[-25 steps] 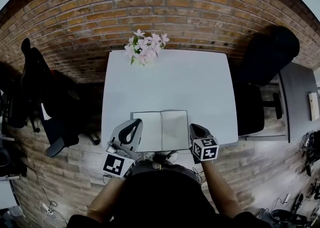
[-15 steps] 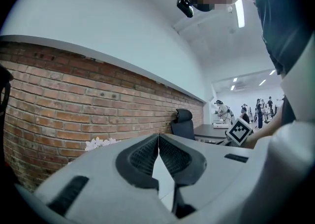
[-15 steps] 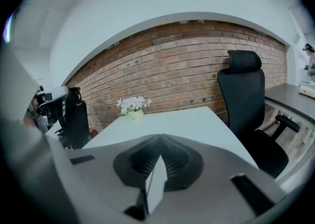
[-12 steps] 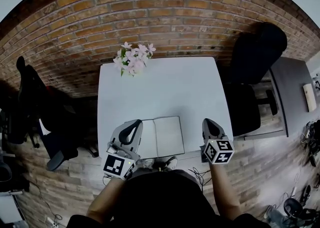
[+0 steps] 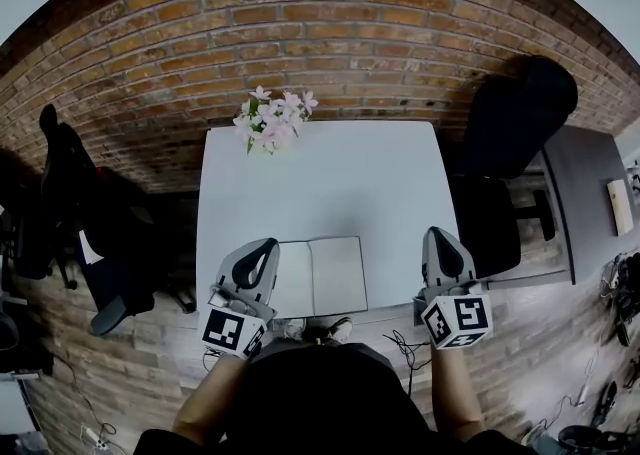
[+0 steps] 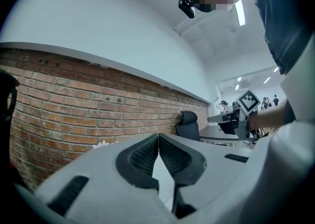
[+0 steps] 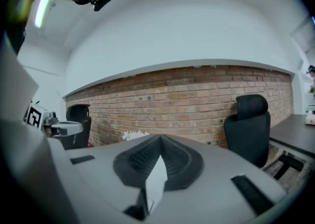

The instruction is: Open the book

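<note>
The book [image 5: 320, 276] lies open on the white table [image 5: 320, 183] near its front edge, showing two blank pages. My left gripper [image 5: 266, 246] hovers over the book's left edge, pointing level toward the brick wall. Its jaws meet at the tips, shut on nothing [image 6: 158, 136]. My right gripper [image 5: 440, 235] is raised at the table's right front corner, well clear of the book's right page. It is shut and empty too [image 7: 160, 138]. The book shows in neither gripper view.
A bunch of pink and white flowers [image 5: 272, 118] stands at the table's far left edge against the brick wall. A black office chair [image 5: 520, 113] is to the right, a dark chair [image 5: 70, 173] to the left, and a grey desk [image 5: 590, 193] at far right.
My right gripper has lifted from the book's right edge and swung out to the right, now pointing level. The left gripper has barely moved. The book stays open.
</note>
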Demonstrator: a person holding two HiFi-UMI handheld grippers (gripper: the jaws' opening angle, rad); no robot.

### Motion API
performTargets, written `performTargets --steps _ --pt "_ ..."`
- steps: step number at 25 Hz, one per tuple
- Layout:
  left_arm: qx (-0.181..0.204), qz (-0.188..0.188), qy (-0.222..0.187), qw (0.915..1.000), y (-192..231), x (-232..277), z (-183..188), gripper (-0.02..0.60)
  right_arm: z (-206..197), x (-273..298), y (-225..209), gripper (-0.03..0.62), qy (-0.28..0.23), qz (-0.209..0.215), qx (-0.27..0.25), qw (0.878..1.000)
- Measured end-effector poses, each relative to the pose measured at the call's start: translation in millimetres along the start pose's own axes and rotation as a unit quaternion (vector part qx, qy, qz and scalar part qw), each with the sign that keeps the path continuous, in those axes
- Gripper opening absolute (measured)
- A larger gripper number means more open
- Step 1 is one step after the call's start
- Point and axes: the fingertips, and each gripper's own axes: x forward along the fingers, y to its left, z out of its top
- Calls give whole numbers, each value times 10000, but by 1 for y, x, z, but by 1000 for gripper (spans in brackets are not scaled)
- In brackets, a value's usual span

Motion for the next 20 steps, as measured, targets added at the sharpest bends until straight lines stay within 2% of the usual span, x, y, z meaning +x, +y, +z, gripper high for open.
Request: performTargets --steps 10,14,20 --pt "41 311 -60 9995 12 -13 4 26 82 -34 21 14 -881 85 -443 9951" --pt "69 421 -28 9991 15 -20 6 26 91 -51 16 14 -964 -138 -883 9913" --pt "141 596 -23 9981 22 -32 9 26 87 -64 8 14 -973 -350 -873 9908"
